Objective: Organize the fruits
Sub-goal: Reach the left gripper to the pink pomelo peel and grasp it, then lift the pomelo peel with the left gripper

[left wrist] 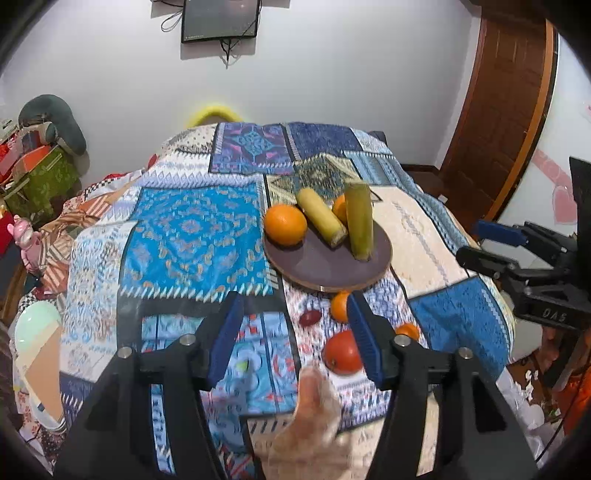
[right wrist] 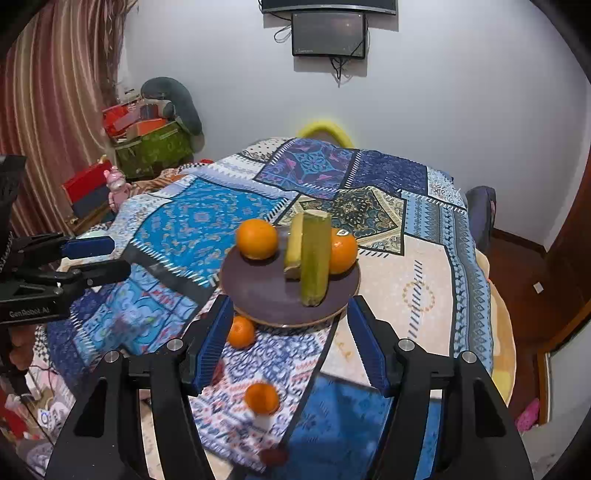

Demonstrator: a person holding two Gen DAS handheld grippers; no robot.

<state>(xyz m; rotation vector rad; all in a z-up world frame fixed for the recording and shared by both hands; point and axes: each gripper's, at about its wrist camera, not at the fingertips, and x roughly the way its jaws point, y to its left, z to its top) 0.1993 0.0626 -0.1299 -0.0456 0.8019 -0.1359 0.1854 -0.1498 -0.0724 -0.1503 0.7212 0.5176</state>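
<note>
Grippers (left wrist: 295, 332) (right wrist: 288, 339) hovering spread, empty; near oranges (right wrist: 262, 398) risking rolling off cloth (right wrist: 207, 214) edge if nudged during pinching.

A home: patchwork tablecloth (right wrist: 207, 218), striped curtain (right wrist: 55, 110), wall-mounted screen (right wrist: 328, 34).

In the left wrist view a blurred hand (left wrist: 314, 424) is cut off by the bottom edge, the second orange (left wrist: 340, 207) sits mostly behind the stalks on the plate (left wrist: 325, 266), and a small dark red fruit (left wrist: 309, 317) (perhaps a date) is too blurred to tell.
</note>
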